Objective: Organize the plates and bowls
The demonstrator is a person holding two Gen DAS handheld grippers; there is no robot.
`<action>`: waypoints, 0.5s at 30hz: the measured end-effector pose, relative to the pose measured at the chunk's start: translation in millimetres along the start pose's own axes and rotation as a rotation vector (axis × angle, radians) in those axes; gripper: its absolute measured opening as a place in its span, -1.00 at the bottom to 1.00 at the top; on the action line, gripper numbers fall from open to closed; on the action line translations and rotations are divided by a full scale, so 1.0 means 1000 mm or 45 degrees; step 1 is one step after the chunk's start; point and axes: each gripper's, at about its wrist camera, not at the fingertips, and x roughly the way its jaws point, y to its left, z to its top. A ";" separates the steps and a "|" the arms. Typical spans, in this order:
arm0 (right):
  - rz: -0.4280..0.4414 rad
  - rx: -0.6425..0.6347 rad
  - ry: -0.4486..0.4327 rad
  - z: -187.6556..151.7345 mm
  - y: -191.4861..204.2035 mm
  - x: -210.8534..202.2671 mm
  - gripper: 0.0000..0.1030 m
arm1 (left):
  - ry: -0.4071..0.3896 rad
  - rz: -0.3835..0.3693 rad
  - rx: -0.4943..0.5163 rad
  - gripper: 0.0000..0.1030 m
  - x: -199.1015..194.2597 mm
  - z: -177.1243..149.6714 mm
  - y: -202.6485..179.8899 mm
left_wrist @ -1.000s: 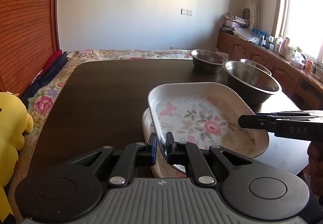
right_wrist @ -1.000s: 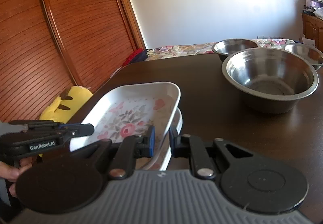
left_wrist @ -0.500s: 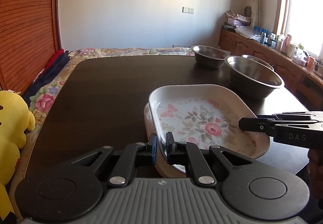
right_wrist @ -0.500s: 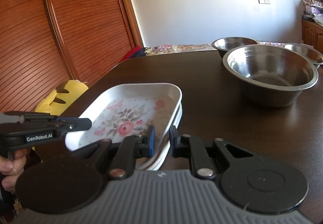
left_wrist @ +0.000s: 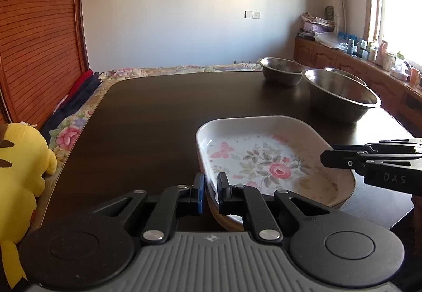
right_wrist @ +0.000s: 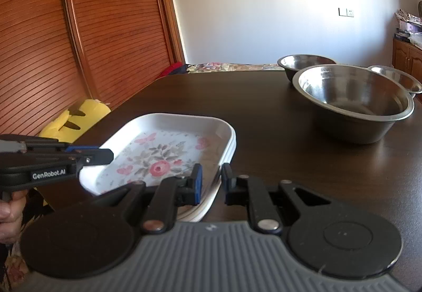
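A dark wooden table [left_wrist: 158, 112] filled the room's middle. Left of it lay a yellow plush toy [left_wrist: 18, 168] under a slatted wooden door [right_wrist: 79, 28]; toward its far right edge stood three steel bowls [right_wrist: 353, 99]. Since a second earlier, the floral plate [left_wrist: 263, 160] had come down from above a second plate onto it, nested near the table's front edge. The left gripper [left_wrist: 210, 193] was clamped on the plate's left rim, the right gripper [right_wrist: 211, 184] likewise on its right rim.
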 end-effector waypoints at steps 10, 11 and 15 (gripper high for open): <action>0.003 0.002 0.004 -0.001 0.000 0.001 -0.63 | 0.004 0.004 -0.002 -0.78 0.002 -0.003 0.002; 0.005 0.001 0.004 -0.001 0.001 0.002 -0.62 | 0.005 0.004 -0.004 -0.77 0.003 -0.003 0.002; 0.010 0.011 0.003 -0.002 0.000 0.002 -0.62 | 0.010 0.001 -0.007 -0.77 0.003 -0.003 0.002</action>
